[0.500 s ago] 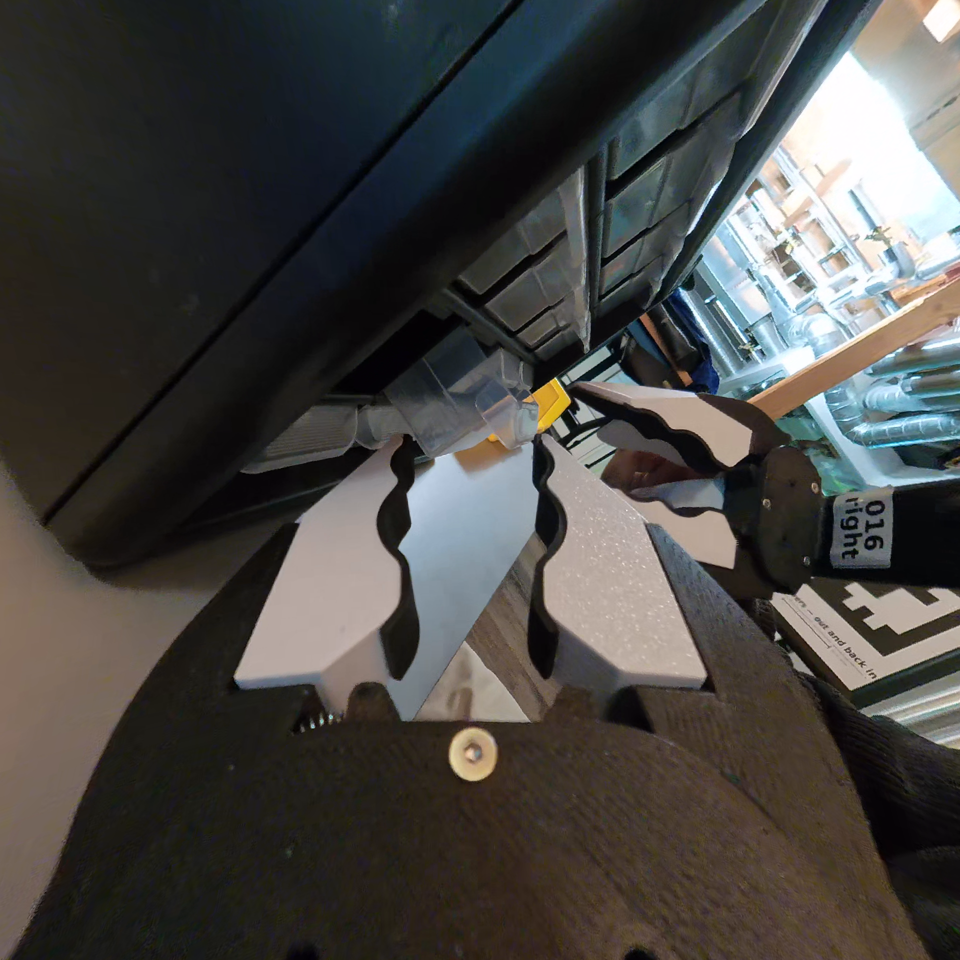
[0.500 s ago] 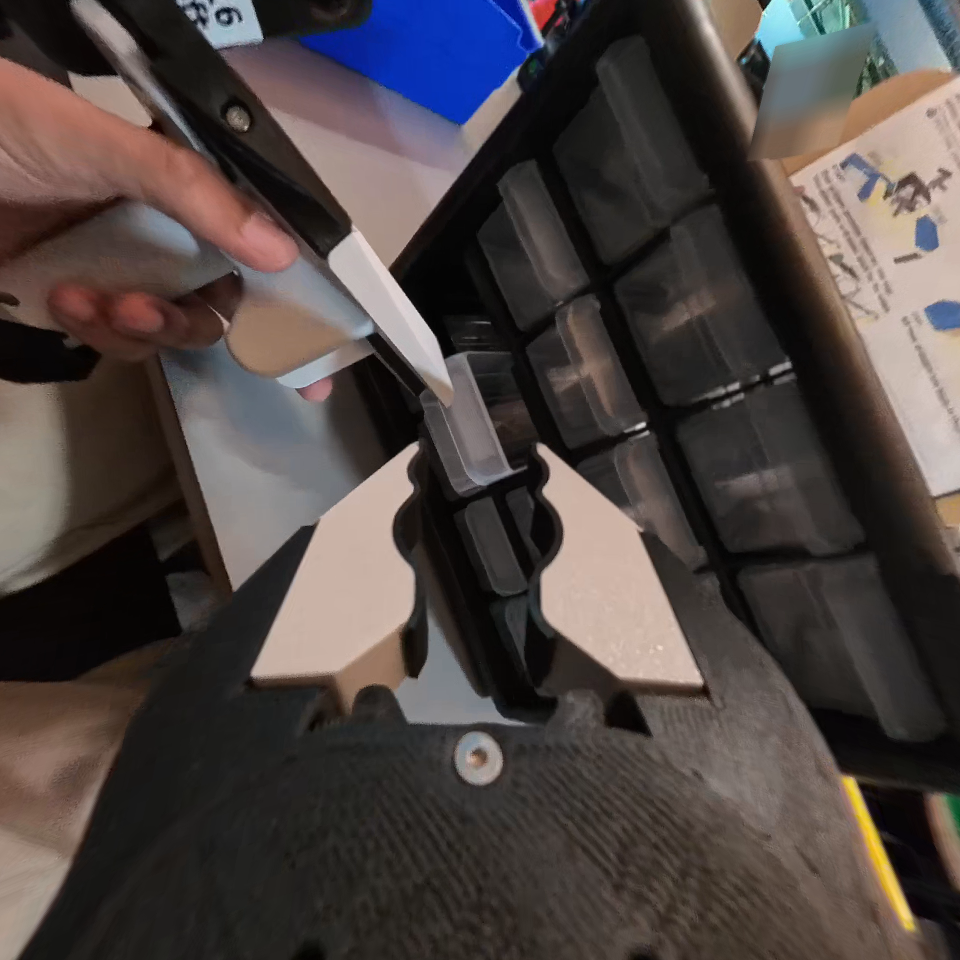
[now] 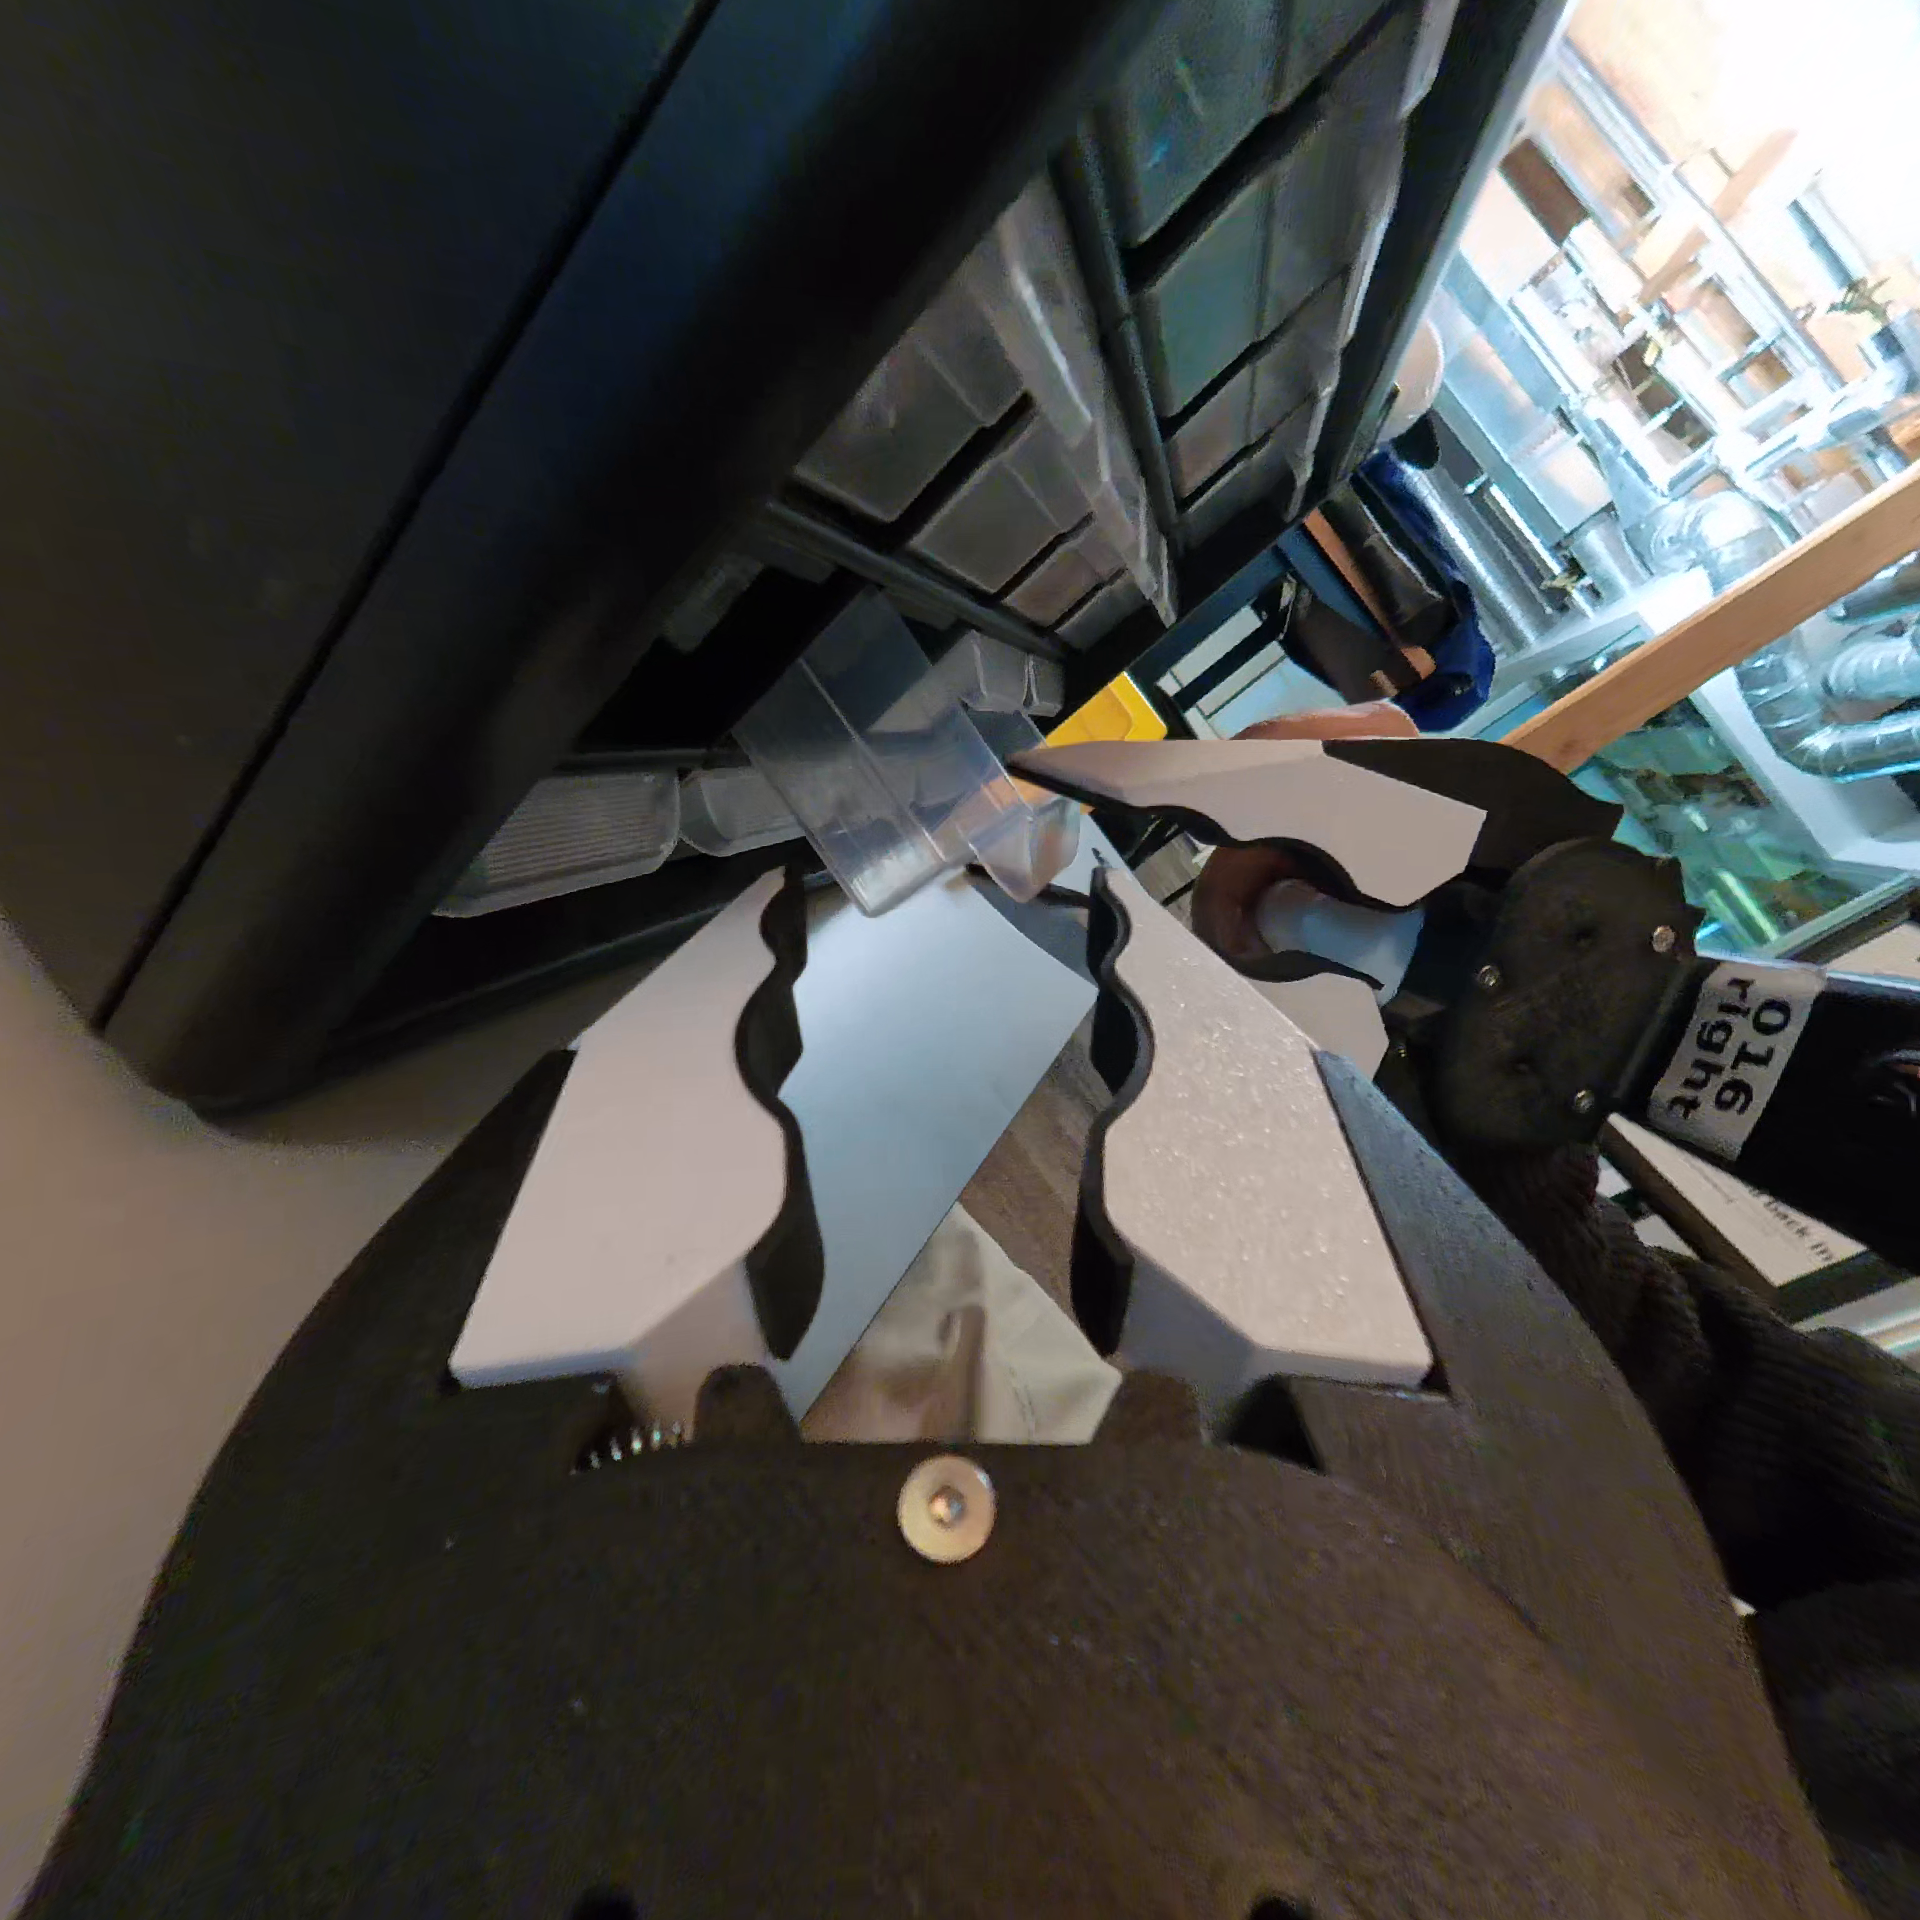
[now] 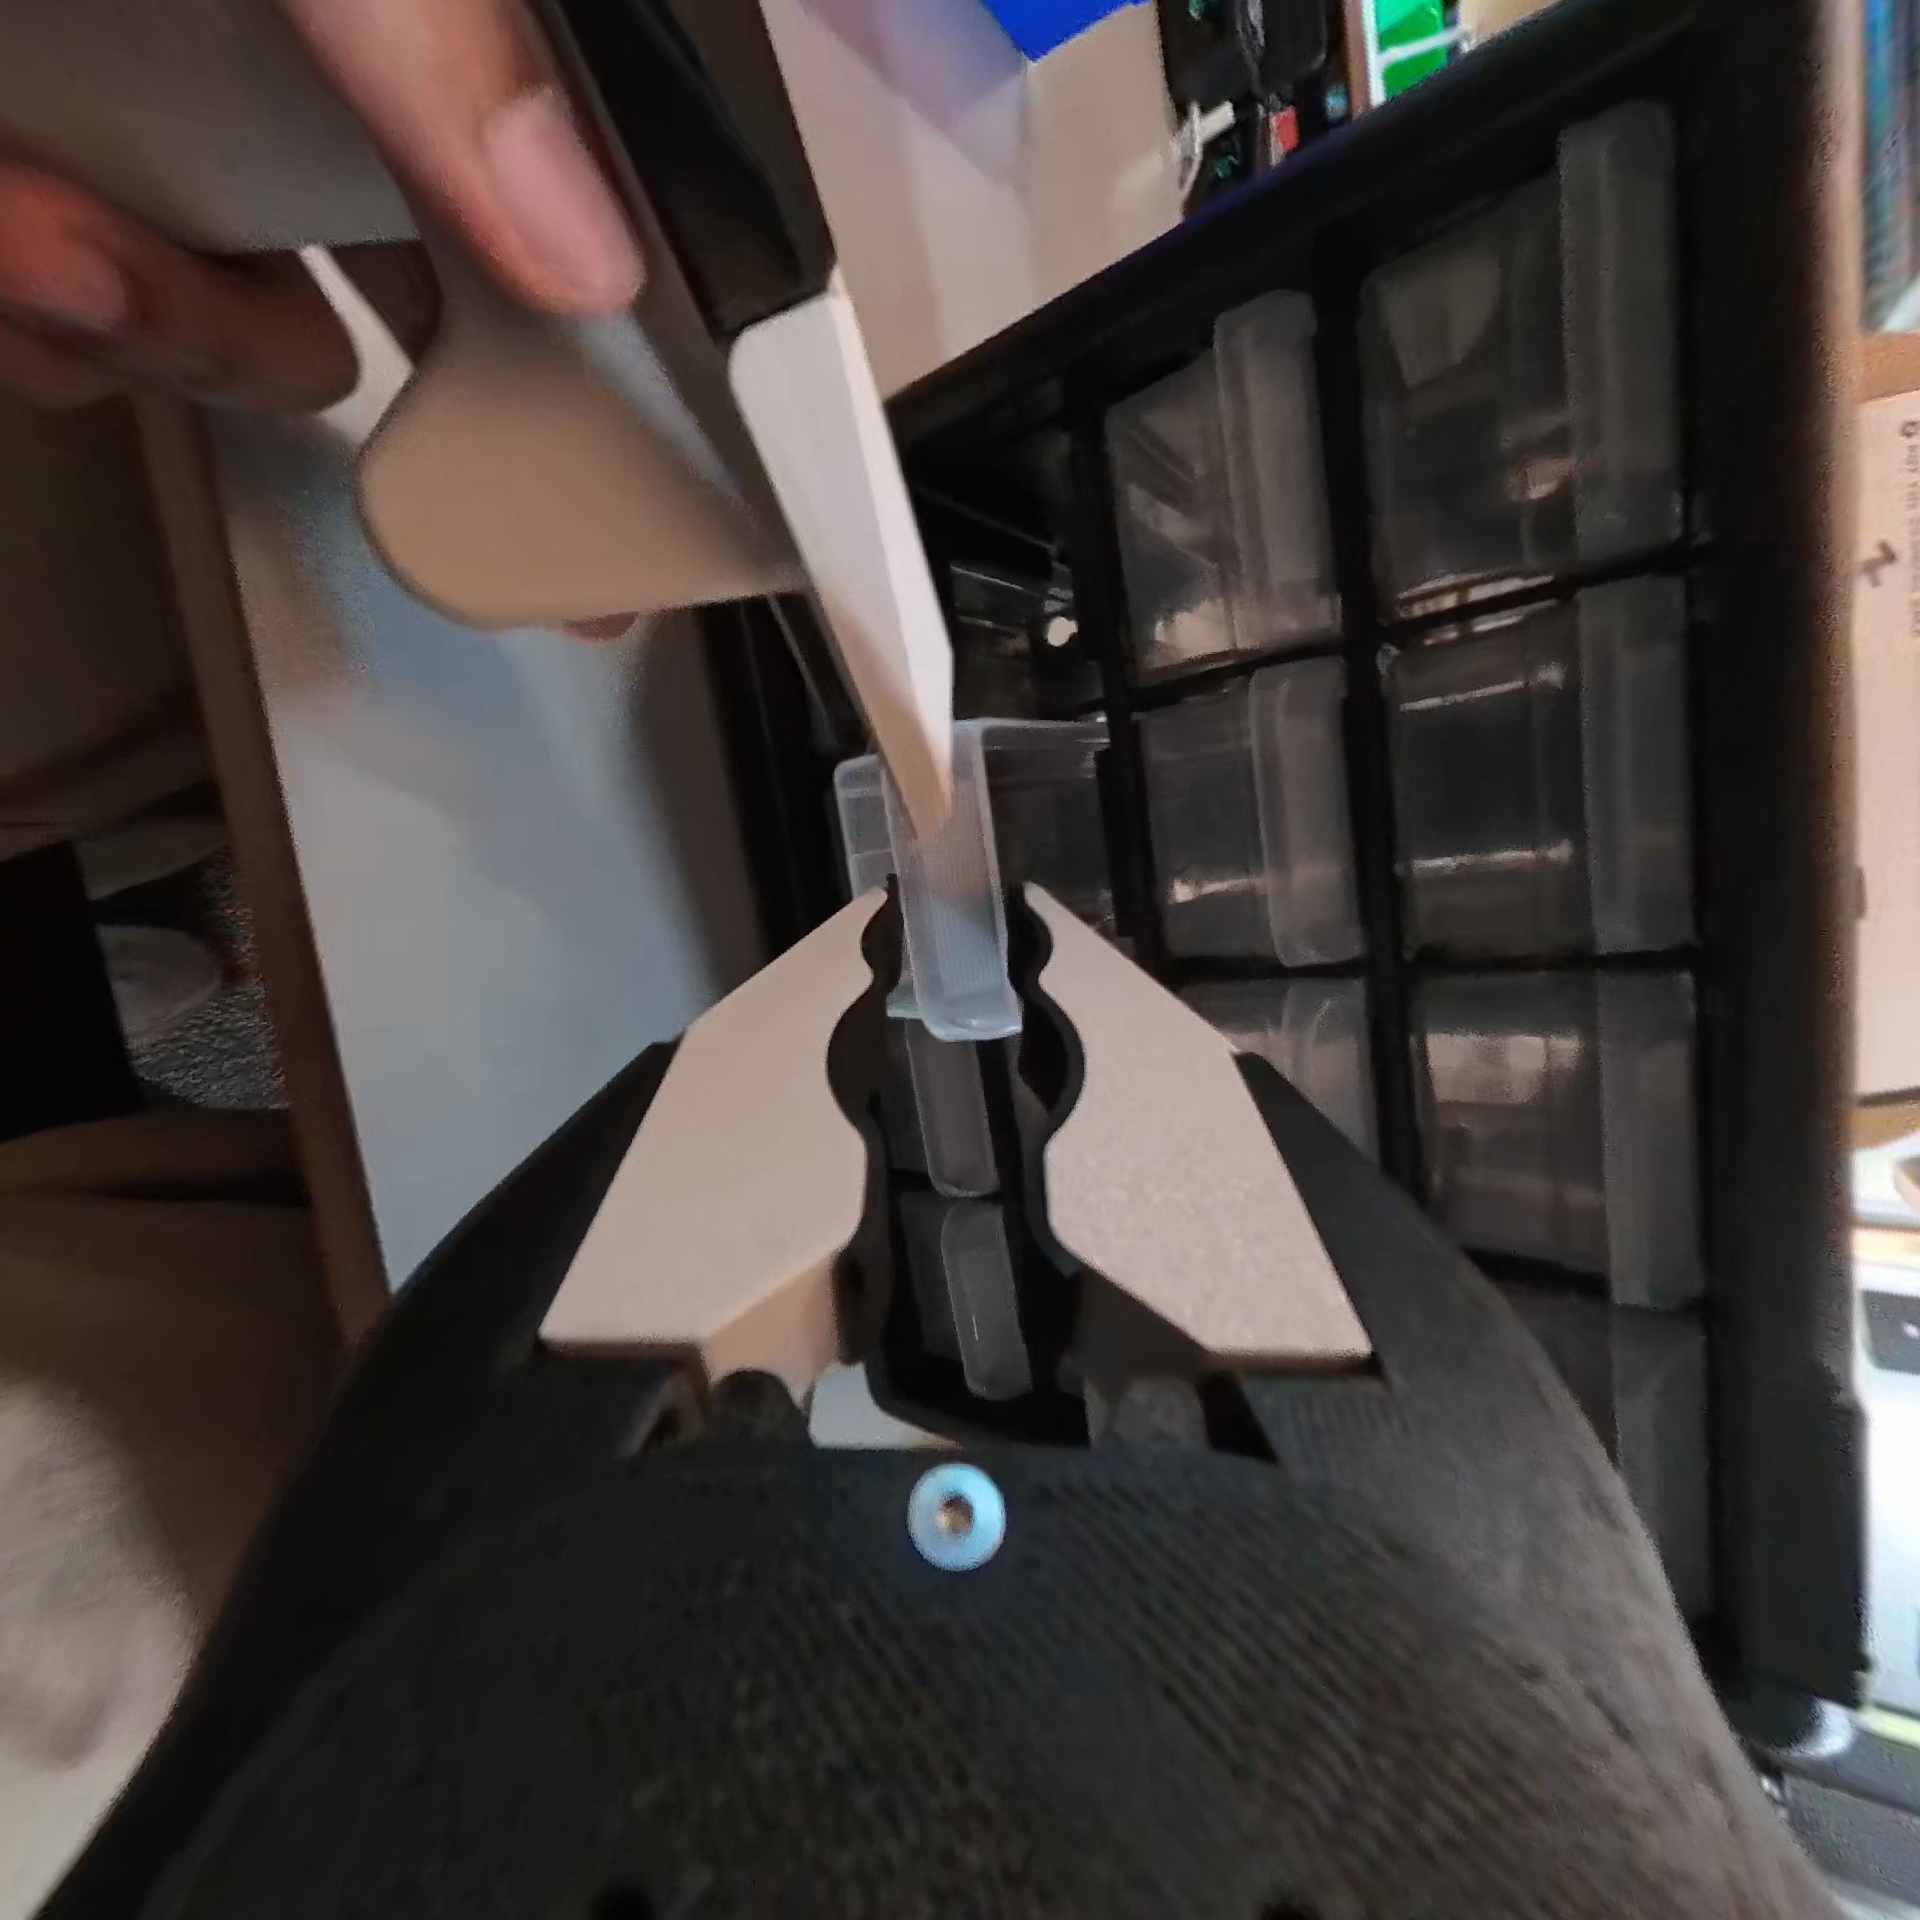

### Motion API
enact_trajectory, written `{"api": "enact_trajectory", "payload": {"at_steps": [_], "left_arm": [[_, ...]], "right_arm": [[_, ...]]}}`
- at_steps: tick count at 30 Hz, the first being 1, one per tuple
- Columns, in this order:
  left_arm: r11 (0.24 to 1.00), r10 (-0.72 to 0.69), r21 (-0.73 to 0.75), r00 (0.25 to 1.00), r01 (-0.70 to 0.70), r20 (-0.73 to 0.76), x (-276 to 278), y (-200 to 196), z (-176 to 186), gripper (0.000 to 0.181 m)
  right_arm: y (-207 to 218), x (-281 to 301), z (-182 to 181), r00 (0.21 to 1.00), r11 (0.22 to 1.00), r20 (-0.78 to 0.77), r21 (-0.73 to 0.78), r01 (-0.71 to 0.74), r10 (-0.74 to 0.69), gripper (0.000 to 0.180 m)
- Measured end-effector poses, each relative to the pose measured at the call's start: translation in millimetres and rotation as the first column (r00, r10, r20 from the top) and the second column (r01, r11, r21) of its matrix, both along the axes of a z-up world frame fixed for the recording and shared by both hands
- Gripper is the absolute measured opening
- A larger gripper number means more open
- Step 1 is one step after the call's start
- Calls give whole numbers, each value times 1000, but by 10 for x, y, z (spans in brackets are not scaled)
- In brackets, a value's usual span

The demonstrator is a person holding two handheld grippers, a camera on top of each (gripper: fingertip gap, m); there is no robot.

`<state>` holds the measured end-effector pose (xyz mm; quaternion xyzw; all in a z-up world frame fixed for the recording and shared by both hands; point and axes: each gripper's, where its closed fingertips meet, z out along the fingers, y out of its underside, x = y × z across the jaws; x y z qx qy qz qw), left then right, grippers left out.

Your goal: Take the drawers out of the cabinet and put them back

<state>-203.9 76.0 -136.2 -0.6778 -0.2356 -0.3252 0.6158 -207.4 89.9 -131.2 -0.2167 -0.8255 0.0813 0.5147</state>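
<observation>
The clear drawer [image 4: 951, 914] stuck partway out of its slot in the black cabinet [image 4: 1756, 935], near the cabinet's left edge in the right wrist view, w/ its front handle lip pointing at the camera. Half a sec earlier it sat further from the right gripper [image 4: 956, 904]; now its handle lip lay between that gripper's tips. Those jaws had narrowed vs. before, standing close on either side of the lip, but whether the pads actually pinched it couldn't be told from the frames.

In the left wrist view the same drawer [image 3: 883, 800] hung tilted out of the cabinet [image 3: 416, 364], further out than before, just beyond the tips of the left gripper [image 3: 940, 883]. The left gripper's jaws stood wide apart, holding nothing, about as open as 0.5 s ago. One finger of the right gripper [image 3: 1039, 821] reached the drawer's front from the right side of that view; earlier it had been well off to the right.

In the right wrist view a white fingertip [image 4: 904, 717] of the left gripper came down from upper left and touched the top of the drawer's front, w/ the person's hand [image 4: 312, 208] on the trigger above. Other translucent drawers [image 4: 1507, 779] stayed shut in their slots. The grey tabletop [image 3: 914, 1039] lay under the cabinet.
</observation>
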Motion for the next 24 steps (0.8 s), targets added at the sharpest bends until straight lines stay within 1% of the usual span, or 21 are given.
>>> {"api": "enact_trajectory", "payload": {"at_steps": [2, 4, 6, 8, 10, 13, 15, 18, 20, 24], "left_arm": [[1000, 0, -8, 998, -1, -67, 12, -45, 34, 58], [999, -8, -50, 977, -3, -212, 31, -87, 29, 60], [996, -6, -85, 927, -28, -375, 18, -118, 26, 63], [996, -6, -81, 881, -37, -472, 14, -137, 53, 67], [999, -5, -39, 881, -15, -473, 34, -146, 130, 73], [998, 8, 64, 911, 20, -413, 51, -185, 315, 78], [994, 44, 107, 919, -2, -391, -13, -221, 390, 77], [993, 113, 82, 917, -88, -382, -188, -244, 336, 81], [994, 105, 70, 926, -86, -362, -202, -235, 310, 78], [996, 86, 52, 925, -72, -369, -167, -202, 275, 79]], "right_arm": [[-31, 64, 1, 999, 1000, 20, 0, -30, 30, 19], [-64, 120, 3, 999, 999, 36, -1, -40, 40, 19], [-97, 175, 0, 997, 999, 67, 11, -42, 41, 18], [-141, 225, 8, 995, 999, 91, 15, -50, 48, 18], [-190, 274, 22, 992, 998, 112, 1, -62, 61, 18], [-223, 336, 48, 987, 997, 144, -23, -75, 78, 17], [-222, 378, 45, 981, 996, 175, -45, -79, 86, 17], [-243, 451, 45, 969, 991, 217, -89, -101, 119, 18], [-287, 506, 58, 960, 985, 236, -120, -125, 150, 18], [-375, 616, 114, 944, 974, 262, -158, -162, 200, 18]]}}
